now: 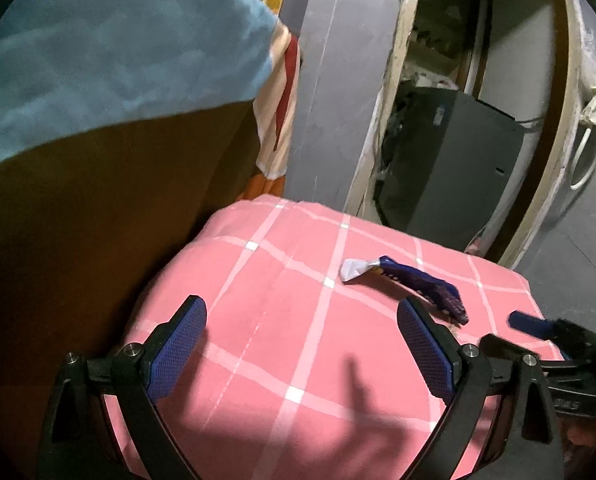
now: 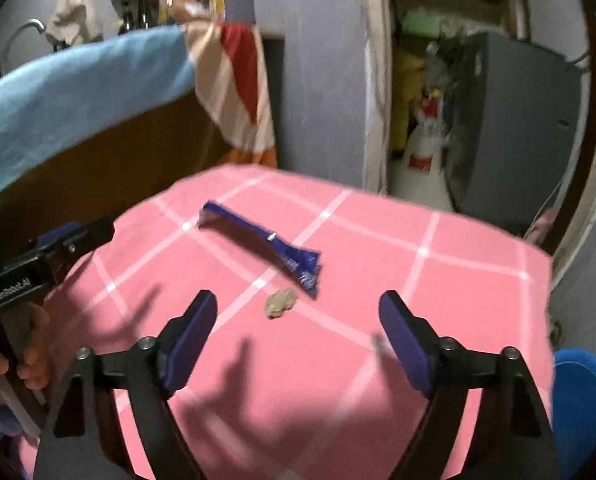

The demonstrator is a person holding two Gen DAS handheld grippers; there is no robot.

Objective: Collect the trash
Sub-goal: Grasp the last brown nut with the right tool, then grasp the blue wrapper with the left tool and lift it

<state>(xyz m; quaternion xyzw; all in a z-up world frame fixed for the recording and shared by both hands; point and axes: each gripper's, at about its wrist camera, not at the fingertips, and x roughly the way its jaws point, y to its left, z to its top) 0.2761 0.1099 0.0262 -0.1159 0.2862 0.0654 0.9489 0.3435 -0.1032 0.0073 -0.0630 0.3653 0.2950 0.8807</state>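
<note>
Setting: lived-in home. Pink checked cloth (image 2: 377,240) on table, towels (image 2: 78,88) draped, tap (image 2: 22,34), cluttered doorway (image 1: 437,120).

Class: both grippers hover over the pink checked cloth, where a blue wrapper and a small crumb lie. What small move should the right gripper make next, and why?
Probably ease the right gripper forward and down to straddle the wrapper. Its jaws stand apart with nothing between them, and the wrapper lies flat just ahead, beyond the crumb. The left gripper is open and empty too.

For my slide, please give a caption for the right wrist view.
Open right gripper above a pink checked cloth, facing a blue wrapper and a small crumb.
</note>
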